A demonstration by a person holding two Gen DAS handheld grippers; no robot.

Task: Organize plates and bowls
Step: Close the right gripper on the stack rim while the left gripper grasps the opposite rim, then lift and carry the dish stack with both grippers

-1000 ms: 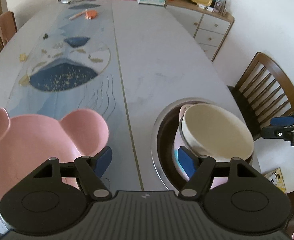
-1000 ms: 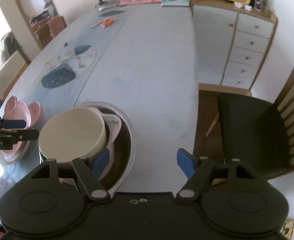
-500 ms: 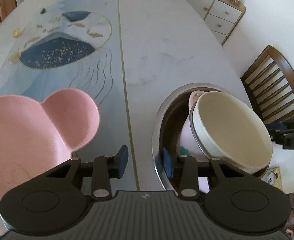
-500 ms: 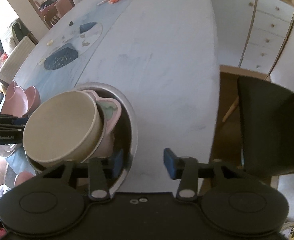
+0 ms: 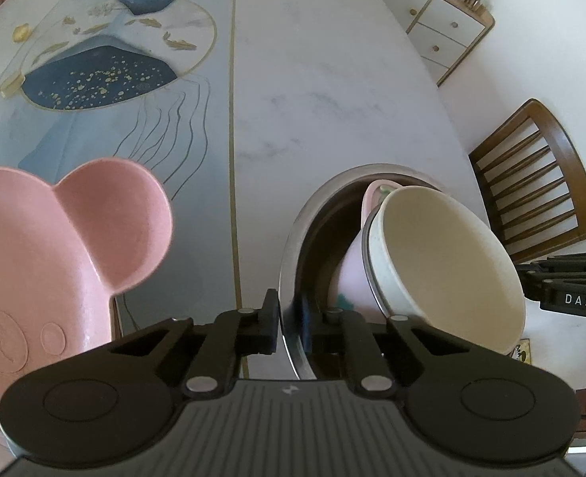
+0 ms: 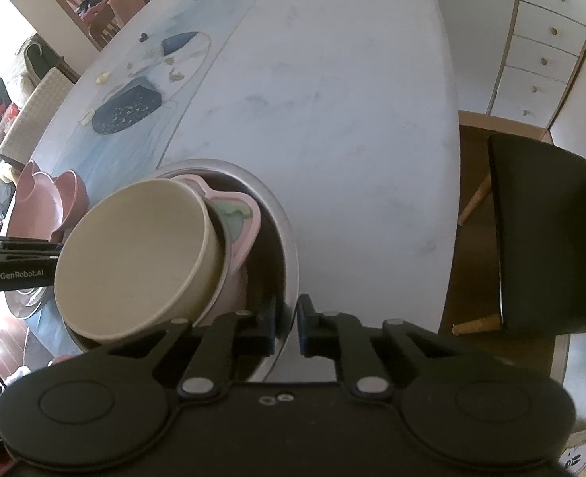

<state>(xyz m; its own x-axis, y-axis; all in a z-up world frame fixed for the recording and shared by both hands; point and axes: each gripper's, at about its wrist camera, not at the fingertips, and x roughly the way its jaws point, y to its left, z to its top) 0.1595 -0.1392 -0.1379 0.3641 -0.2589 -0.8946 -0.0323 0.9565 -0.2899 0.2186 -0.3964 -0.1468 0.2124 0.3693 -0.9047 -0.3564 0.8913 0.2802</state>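
Marble-look table [image 5: 332, 91], long and pale with a blue painted runner [image 5: 106, 91], carries everything. Near its front edge sits a wide steel bowl [image 6: 281, 246], and tilted inside it lie a cream bowl [image 6: 133, 254] and, beneath that, a pink bowl [image 6: 239, 214]. Left of the steel bowl, apart from it, rests a pink bear-shaped plate [image 5: 54, 246]. The left gripper [image 5: 289, 320] is closing on the steel bowl's left rim, which stands between its pads. The right gripper [image 6: 287, 324] is closing on the opposite rim the same way. A dark-seated wooden chair [image 6: 543, 238] stands beside the table.
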